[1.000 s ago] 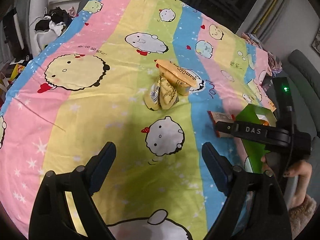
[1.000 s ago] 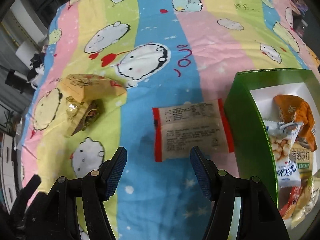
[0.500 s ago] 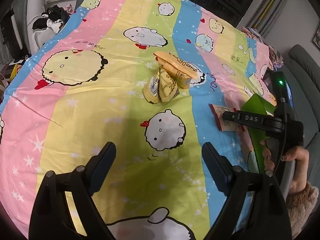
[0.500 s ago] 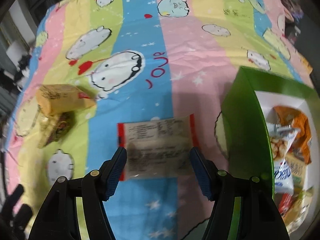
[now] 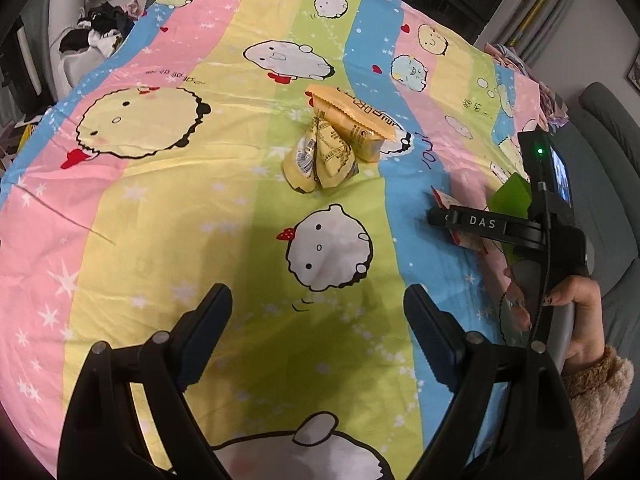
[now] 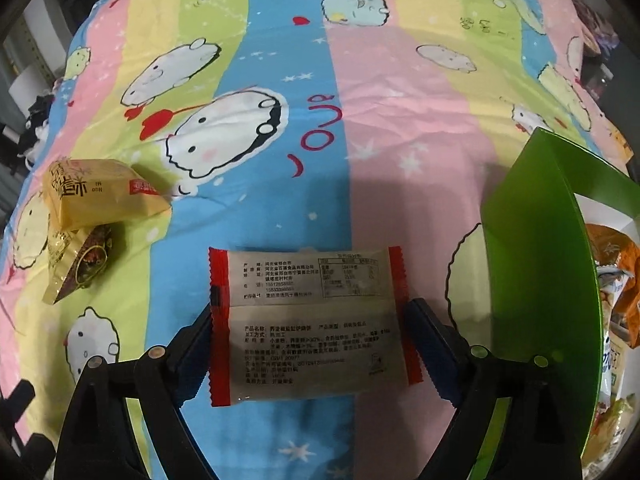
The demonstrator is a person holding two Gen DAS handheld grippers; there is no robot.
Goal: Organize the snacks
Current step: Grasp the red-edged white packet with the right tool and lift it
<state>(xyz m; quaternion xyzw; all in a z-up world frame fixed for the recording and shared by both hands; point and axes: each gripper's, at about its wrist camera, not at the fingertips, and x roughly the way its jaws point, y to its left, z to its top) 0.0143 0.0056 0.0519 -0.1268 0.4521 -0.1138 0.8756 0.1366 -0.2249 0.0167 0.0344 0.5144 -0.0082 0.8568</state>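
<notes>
A red-edged white snack packet (image 6: 312,320) lies on the striped cartoon bedsheet (image 6: 380,120), between the open fingers of my right gripper (image 6: 310,320); the pads sit at its two red ends without a clear squeeze. A green box (image 6: 536,248) with several snack bags stands just right of it. A yellow packet (image 6: 100,198) and a gold triangular packet (image 6: 78,268) lie to the left. In the left wrist view my left gripper (image 5: 318,320) is open and empty above the sheet, the yellow packet (image 5: 356,124) and gold packet (image 5: 320,160) ahead, the right gripper (image 5: 520,228) at right.
Clothes and a white bin (image 5: 92,44) stand past the bed's far left edge. A grey sofa (image 5: 612,128) is at the right. The person's hand (image 5: 572,312) holds the right gripper's handle beside the green box (image 5: 514,196).
My right gripper has moved forward and down, so the red-edged packet now lies between its fingers. The left gripper has drifted slightly and stays open.
</notes>
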